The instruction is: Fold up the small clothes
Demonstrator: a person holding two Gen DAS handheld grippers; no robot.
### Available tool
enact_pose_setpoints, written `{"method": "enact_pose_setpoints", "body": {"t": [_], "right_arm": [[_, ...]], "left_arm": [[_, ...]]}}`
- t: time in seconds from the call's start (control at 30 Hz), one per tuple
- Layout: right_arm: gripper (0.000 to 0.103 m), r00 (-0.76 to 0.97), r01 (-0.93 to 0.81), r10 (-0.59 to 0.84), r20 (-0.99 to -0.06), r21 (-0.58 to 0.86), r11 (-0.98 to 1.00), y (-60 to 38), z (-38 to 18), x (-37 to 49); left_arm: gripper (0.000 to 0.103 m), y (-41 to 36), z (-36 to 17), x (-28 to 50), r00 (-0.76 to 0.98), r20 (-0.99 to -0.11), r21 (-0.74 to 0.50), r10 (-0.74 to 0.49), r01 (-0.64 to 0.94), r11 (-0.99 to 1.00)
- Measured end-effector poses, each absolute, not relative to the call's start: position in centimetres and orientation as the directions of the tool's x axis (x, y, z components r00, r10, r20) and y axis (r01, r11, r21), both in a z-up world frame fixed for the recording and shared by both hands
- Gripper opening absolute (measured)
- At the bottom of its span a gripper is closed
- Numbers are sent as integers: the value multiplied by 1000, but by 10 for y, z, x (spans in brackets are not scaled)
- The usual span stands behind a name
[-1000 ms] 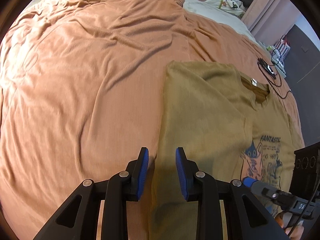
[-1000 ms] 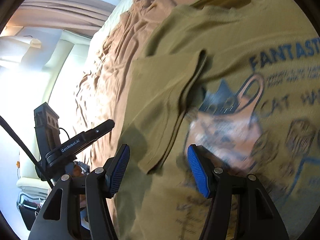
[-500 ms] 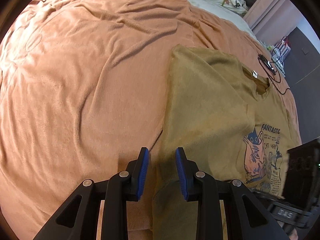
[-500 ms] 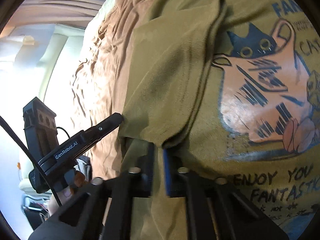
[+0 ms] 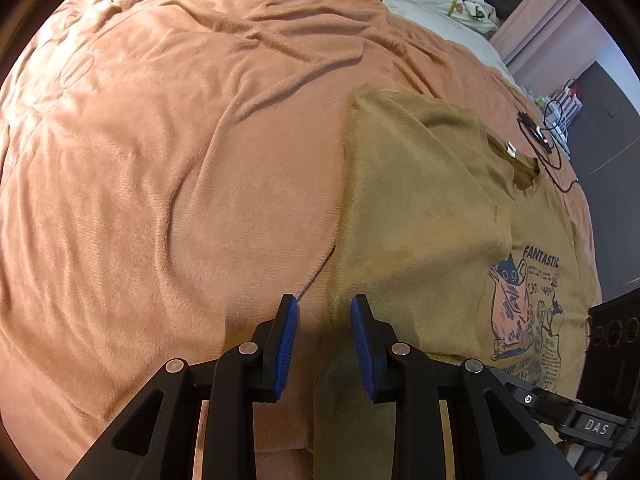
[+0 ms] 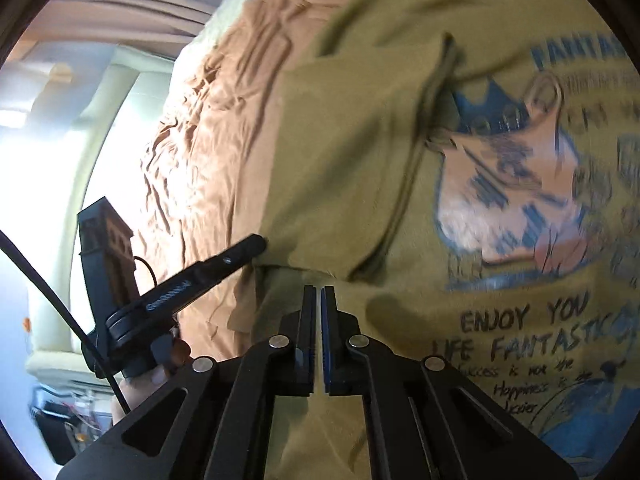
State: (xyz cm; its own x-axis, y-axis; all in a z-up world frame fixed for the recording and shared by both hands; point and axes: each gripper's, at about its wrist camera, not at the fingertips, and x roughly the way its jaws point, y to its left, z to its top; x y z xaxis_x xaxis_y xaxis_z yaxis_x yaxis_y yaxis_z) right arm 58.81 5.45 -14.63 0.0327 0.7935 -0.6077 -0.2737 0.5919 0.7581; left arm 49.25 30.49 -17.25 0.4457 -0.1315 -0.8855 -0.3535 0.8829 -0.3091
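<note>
The mustard T-shirt (image 5: 420, 216) lies print-up on the peach blanket (image 5: 180, 160) covering the bed, its near side panel and sleeve (image 6: 352, 168) already laid over toward the cat print (image 6: 508, 192), with the folded edge stopping just short of it.

The left tool (image 5: 323, 322) hovers at the shirt's outer folded edge, jaws at a narrow gap, nothing between the blue pads (image 5: 286, 344); that edge runs right under the gap. The right tool (image 6: 319, 312) sits just below the sleeve's hem, on the side away from the collar, its jaws nearly together and easing apart. A thin slit shows between them with no cloth in it that I can make out, though the view is blurred.

Here is the risk. If the right tool lifts now, it likely comes away empty, or snags a single layer and drags the flap back off the print. And the left tool straddles the line where shirt meets blanket: closing there could pinch the plush blanket along with the shirt, so any pull would rumple both. With a gap that narrow it may also push the doubled edge along and skew the crease.
</note>
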Motion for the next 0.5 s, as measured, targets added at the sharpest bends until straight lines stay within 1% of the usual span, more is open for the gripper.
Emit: {"method": "enact_pose_setpoints", "body": {"t": [0.07,0.1,0.3,0.33,0.4,0.43,0.47,0.5], "right_arm": [[53,59,-252,799,-599,765,593,51,-149,591],[55,73,-246,802,-593,768,591,45,-149,592],[55,64,-151,848,-527,835,530,45,-170,607],[53,67,-138,850,-522,839,526,46,-172,607],[39,60,-98,846,-530,840,533,54,-179,611],[20,49,-77,844,-535,840,537,56,-182,612],[5,26,-58,838,-544,836,545,59,-187,615],[4,22,-56,838,-546,836,546,61,-187,616]], "left_arm": [[30,305,-173,493,444,-886,-312,-135,-354,882],[30,305,-174,493,444,-885,-315,-138,-354,881],[30,303,-181,497,441,-885,-324,-152,-348,880],[30,303,-183,497,440,-885,-324,-152,-348,880],[30,303,-183,497,444,-883,-327,-153,-347,879],[30,304,-182,497,445,-882,-328,-154,-348,878],[30,304,-182,497,445,-882,-329,-154,-349,877],[30,304,-182,497,445,-882,-329,-153,-350,877]]}}
